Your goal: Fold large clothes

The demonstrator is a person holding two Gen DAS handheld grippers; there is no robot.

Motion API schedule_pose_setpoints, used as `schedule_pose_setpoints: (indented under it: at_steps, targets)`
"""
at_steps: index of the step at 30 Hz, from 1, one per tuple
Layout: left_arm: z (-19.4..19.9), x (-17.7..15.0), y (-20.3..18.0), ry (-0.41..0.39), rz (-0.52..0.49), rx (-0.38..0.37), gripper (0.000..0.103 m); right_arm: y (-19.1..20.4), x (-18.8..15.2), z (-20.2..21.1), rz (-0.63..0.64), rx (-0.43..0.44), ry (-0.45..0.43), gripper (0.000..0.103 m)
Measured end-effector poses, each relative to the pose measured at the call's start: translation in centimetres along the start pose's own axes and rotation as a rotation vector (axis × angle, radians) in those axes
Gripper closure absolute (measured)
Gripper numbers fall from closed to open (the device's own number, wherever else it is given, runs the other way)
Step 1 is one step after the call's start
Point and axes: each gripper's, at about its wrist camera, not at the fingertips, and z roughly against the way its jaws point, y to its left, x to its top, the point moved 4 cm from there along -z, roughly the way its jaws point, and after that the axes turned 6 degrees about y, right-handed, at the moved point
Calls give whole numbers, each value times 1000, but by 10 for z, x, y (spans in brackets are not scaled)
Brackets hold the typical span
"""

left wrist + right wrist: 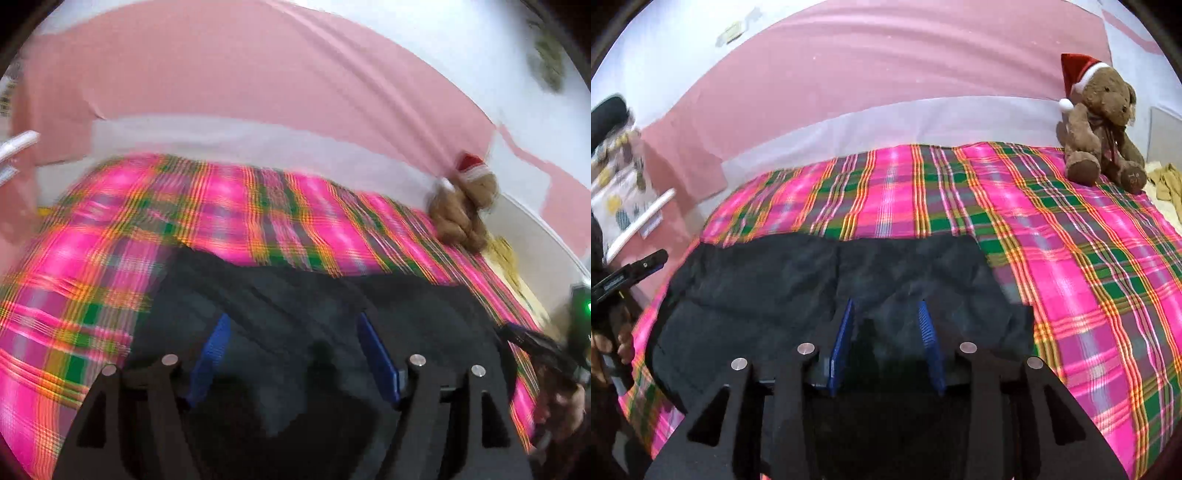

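A dark navy garment lies spread flat on a pink plaid bedspread. In the right wrist view my right gripper hovers over the garment's near part, blue pads apart, nothing between them. In the left wrist view, which is blurred, my left gripper is over the same dark garment, its pads wide apart and empty. The left gripper also shows at the left edge of the right wrist view, and the right gripper at the right edge of the left wrist view.
A brown teddy bear with a red Santa hat sits on the bed's far right corner, also seen in the left wrist view. A pink wall with a white band lies behind the bed. A beige cloth lies right of the bear.
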Motion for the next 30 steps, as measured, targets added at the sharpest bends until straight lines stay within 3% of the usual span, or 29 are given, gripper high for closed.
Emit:
schedule_pose_setpoints:
  at_steps: [3,5,8,10,15,18,22,24,27,30]
  targets:
    - [-35,-16,-14,59,-56,39,29,13,-17,-18,14,37,56,66]
    - [-50,-16,-12,40,-59,64,29,21,-20,-34,107,-31,49,66]
    - [-65,-10,-6,46,-27,82,28,11,-15,-63,72,-24,90,66]
    - [-75,-10,-7,55,-49,121,28,7,-10,-80,96,-75,86,65]
    - [-67,-6,-13,121,-44,150,29,3,-6,-90,65,-76,112,65]
    - [-50,6,-24,126,-51,106,29,3,-1,-73,46,-74,121,65]
    - [-53,28,-53,94,-157,75,29,16,19,-45,41,-37,37,65]
    - [-75,36,-59,140,-168,58,29,19,32,-56,46,-34,54,65]
    - [-118,37,-53,220,-156,101,28,7,39,-94,32,-74,147,65]
    - [-139,33,-45,218,-121,100,28,-1,39,-116,30,-89,176,65]
